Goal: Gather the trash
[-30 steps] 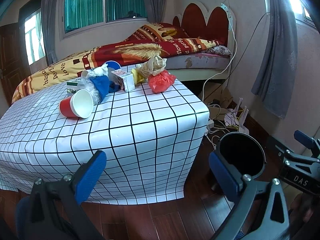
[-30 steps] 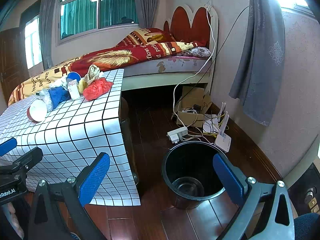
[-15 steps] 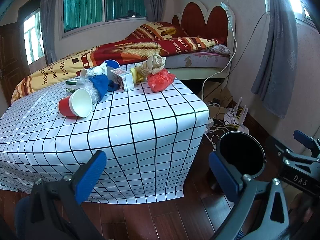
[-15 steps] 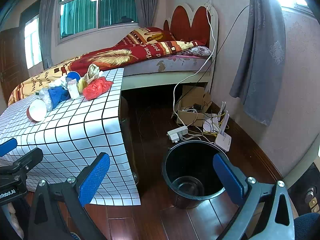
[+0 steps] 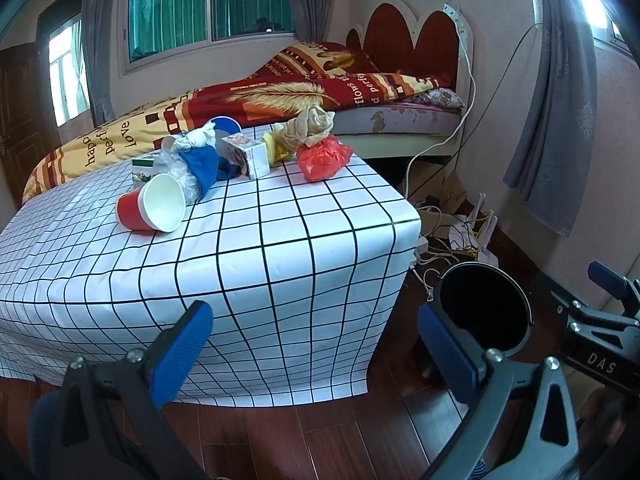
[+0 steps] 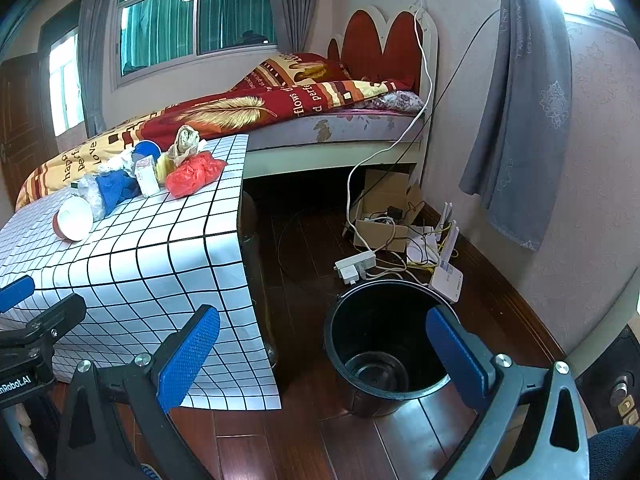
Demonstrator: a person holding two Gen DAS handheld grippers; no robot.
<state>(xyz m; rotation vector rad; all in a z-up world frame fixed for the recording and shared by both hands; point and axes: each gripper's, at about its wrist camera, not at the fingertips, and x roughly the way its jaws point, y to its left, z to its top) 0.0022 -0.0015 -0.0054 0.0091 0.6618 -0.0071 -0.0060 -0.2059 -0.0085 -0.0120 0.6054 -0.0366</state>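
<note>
Trash lies at the far side of a table with a white checked cloth: a red paper cup on its side, a blue cloth, clear plastic, a small carton, a crumpled beige wad and a red plastic bag. The same pile shows in the right wrist view, with the red bag nearest the table edge. A black bin stands empty on the floor, right of the table. My left gripper is open and empty before the table's front. My right gripper is open and empty above the bin.
A bed with a red and yellow blanket stands behind the table. Cables, a power strip, a cardboard box and a router lie on the wooden floor by the wall. A grey curtain hangs at the right.
The left wrist view has shifted slightly, so the table contents sit a little lower and left. The right gripper has barely moved. Both grippers stay open.
</note>
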